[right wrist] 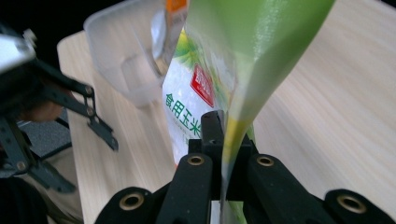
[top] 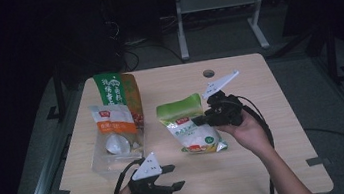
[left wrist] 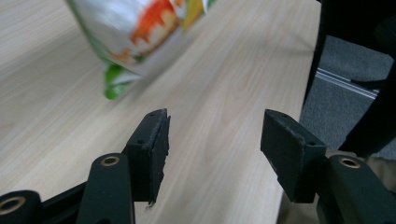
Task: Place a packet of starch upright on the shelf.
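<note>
Our right gripper [top: 203, 119] pinches the green starch bag [top: 190, 125] by its edge above the table [top: 269, 165]; our left gripper [top: 173, 175] hangs spread, nothing between.

Bare table [top: 265, 165] lies open along the near edge and far right corner, while the clear plastic tub [top: 112, 158], the pouches in it [top: 116, 112] and the lifted green-and-white bag [top: 191, 127] block the left and middle.
</note>
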`<action>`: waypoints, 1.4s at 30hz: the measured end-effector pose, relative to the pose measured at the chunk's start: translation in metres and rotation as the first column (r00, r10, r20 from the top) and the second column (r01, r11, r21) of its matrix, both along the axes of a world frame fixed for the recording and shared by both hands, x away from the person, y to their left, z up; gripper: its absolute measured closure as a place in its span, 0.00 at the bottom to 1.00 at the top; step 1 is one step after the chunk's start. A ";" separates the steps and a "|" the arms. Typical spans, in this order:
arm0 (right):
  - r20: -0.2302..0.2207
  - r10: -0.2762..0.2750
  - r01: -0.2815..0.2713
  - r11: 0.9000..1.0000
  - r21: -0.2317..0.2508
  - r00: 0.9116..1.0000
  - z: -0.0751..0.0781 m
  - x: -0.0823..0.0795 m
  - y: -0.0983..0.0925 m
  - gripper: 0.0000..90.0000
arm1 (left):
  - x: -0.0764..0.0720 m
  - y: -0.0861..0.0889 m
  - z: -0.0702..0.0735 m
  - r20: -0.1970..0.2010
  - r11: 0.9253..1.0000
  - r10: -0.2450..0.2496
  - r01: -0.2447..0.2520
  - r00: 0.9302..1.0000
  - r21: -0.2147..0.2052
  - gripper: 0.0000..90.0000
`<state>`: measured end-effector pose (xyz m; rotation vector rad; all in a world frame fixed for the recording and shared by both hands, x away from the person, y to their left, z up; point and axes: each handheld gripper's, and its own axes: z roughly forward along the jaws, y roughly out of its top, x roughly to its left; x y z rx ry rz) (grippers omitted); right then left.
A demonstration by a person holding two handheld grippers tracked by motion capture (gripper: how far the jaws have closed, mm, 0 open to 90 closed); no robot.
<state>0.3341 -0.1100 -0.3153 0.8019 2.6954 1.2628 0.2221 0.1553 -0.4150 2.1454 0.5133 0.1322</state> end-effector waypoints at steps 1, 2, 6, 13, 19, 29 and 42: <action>0.003 0.007 -0.007 1.000 0.004 1.000 0.004 0.001 0.003 1.00 | -0.001 0.001 0.000 -0.003 1.000 -0.005 0.005 1.000 0.004 0.46; 0.007 0.012 -0.012 1.000 0.004 1.000 0.007 0.001 0.006 1.00 | -0.002 0.001 -0.001 -0.004 1.000 -0.013 0.013 1.000 0.008 0.45; 0.031 0.048 -0.047 0.999 -0.007 0.998 0.021 0.004 0.021 1.00 | -0.005 0.003 -0.004 -0.009 1.000 -0.021 0.021 1.000 0.012 0.44; 0.046 0.086 -0.087 0.996 0.018 0.995 0.041 0.008 0.044 1.00 | -0.012 0.003 -0.007 -0.021 0.999 -0.039 0.039 0.999 0.023 0.43; 0.076 0.139 -0.141 0.990 0.018 0.987 0.061 0.009 0.067 1.00 | -0.013 0.004 -0.011 -0.016 0.998 -0.054 0.055 0.998 0.025 0.40; 0.071 0.198 -0.199 0.980 0.004 0.978 0.079 0.013 0.115 1.00 | -0.018 0.001 -0.012 -0.017 0.998 -0.063 0.063 0.998 0.004 0.39; 0.040 0.269 -0.269 0.963 0.013 0.962 0.072 0.020 0.179 1.00 | -0.022 0.003 -0.012 -0.008 0.997 -0.073 0.073 0.997 -0.008 0.38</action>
